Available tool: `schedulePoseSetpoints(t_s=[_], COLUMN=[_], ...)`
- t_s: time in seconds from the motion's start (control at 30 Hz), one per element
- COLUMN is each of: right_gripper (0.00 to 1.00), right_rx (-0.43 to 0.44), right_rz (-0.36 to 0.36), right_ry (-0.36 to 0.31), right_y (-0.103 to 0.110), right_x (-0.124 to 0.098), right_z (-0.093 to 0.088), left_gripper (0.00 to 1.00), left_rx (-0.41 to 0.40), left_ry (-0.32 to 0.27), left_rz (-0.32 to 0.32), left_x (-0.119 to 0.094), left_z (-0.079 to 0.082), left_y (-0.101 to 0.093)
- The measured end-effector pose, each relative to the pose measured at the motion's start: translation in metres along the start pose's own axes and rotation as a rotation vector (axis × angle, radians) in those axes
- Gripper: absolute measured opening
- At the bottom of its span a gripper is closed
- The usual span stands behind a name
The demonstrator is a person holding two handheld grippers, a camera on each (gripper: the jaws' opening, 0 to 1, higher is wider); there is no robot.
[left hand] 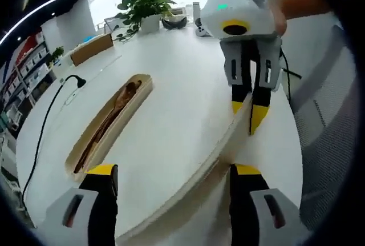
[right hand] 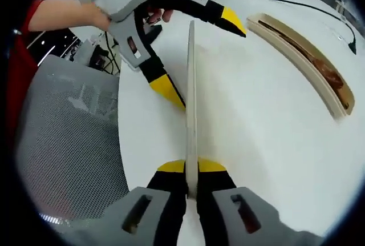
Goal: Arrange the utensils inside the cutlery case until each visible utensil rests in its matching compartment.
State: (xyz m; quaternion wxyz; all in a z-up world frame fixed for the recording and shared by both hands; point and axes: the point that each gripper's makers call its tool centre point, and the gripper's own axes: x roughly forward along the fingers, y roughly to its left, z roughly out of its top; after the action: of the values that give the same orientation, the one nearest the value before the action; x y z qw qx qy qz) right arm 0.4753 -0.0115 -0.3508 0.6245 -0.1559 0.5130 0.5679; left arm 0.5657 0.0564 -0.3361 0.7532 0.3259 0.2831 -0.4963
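Two tongs: right clamped on lid; left wide, unladen; no legible writing.

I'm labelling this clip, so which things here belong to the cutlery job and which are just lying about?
Job:
long wooden cutlery case holding brown wooden utensils
thin pale wooden lid, clamped by the right gripper
left gripper, jaws apart

Lying about:
potted green plant
black cable
grey mesh chair

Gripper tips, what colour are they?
Yellow on black, clearest on the left gripper in the right gripper view.
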Motion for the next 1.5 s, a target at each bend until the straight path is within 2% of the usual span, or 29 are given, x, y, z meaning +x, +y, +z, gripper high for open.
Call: schedulePoseSetpoints(t_s=[0.07, 0.1, 0.13, 0.27, 0.3, 0.37, 0.4, 0.43, 0.5, 0.53, 0.57, 0.6, 0.63, 0.67, 0.73, 0.8, 1.03, 1.1, 1.13, 1.37, 1.5], right_gripper=[0.01, 0.01, 0.01, 0.01, 0.01, 0.01, 0.01, 0.01, 0.00, 0.00, 0.00, 0.00, 0.00, 0.00, 0.00, 0.00, 0.00, 0.00, 0.00, 0.00, 0.00], right_rx=[0.081, 0.104, 0.134, 0.186, 0.251, 0.248, 0.324, 0.325, 0.288, 0.390, 0.395, 0.418, 0.445, 0.490, 0.487, 0.528, 0.510, 0.520, 0.527, 0.559, 0.547], right_rz=[0.088, 0.110, 0.133, 0.174, 0.224, 0.275, 0.341, 0.366, 0.395, 0.418, 0.423, 0.422, 0.433, 0.468, 0.499, 0.535, 0.568, 0.573, 0.576, 0.567, 0.591], right_ry=[0.001, -0.006, -0.006, -0.054, -0.045, -0.110, -0.080, -0.075, -0.108, -0.099, -0.088, -0.118, -0.120, -0.136, -0.170, -0.191, -0.141, -0.139, -0.135, -0.117, -0.115], right_y=[0.017, 0.021, 0.022, 0.021, 0.027, 0.029, 0.039, 0.041, 0.039, 0.044, 0.042, 0.037, 0.035, 0.036, 0.036, 0.038, 0.049, 0.037, 0.047, 0.047, 0.051], right_x=[-0.001, -0.002, -0.003, -0.010, -0.015, -0.020, -0.028, -0.031, -0.037, -0.042, -0.045, -0.047, -0.049, -0.052, -0.056, -0.062, -0.064, -0.064, -0.064, -0.064, -0.067], right_z=[0.001, 0.003, 0.004, 0.014, 0.014, 0.025, 0.023, 0.023, 0.028, 0.031, 0.031, 0.036, 0.037, 0.042, 0.047, 0.053, 0.050, 0.051, 0.050, 0.046, 0.046], left_gripper=[0.91, 0.92, 0.92, 0.91, 0.90, 0.87, 0.85, 0.83, 0.77, 0.73, 0.72, 0.70, 0.69, 0.69, 0.69, 0.68, 0.57, 0.53, 0.49, 0.47, 0.46], left_rx=[0.054, 0.084, 0.094, 0.170, 0.190, 0.254, 0.289, 0.337, 0.338, 0.347, 0.348, 0.344, 0.351, 0.361, 0.361, 0.361, 0.357, 0.350, 0.353, 0.342, 0.334], left_ry=[-0.045, -0.052, -0.035, -0.042, -0.046, -0.035, -0.030, -0.043, -0.043, -0.036, -0.033, -0.023, -0.023, -0.026, -0.011, -0.006, 0.004, 0.009, 0.009, 0.011, 0.007], left_rz=[-0.001, -0.001, -0.003, -0.013, -0.013, -0.014, -0.024, -0.027, -0.045, -0.049, -0.053, -0.068, -0.064, -0.059, -0.065, -0.069, -0.067, -0.074, -0.070, -0.056, -0.077], left_x=[-0.004, -0.007, -0.009, -0.018, -0.021, -0.022, -0.022, -0.025, -0.027, -0.028, -0.029, -0.030, -0.030, -0.030, -0.029, -0.027, -0.030, -0.031, -0.031, -0.035, -0.035], left_z=[0.003, 0.002, -0.002, -0.005, -0.004, -0.006, -0.006, -0.002, -0.001, -0.001, 0.000, 0.000, 0.001, 0.002, -0.001, -0.004, -0.007, -0.008, -0.008, -0.008, -0.008], left_y=[0.000, 0.000, -0.001, -0.004, -0.005, -0.005, -0.007, -0.010, -0.013, -0.013, -0.013, -0.015, -0.015, -0.015, -0.016, -0.016, -0.017, -0.019, -0.019, -0.015, -0.018])
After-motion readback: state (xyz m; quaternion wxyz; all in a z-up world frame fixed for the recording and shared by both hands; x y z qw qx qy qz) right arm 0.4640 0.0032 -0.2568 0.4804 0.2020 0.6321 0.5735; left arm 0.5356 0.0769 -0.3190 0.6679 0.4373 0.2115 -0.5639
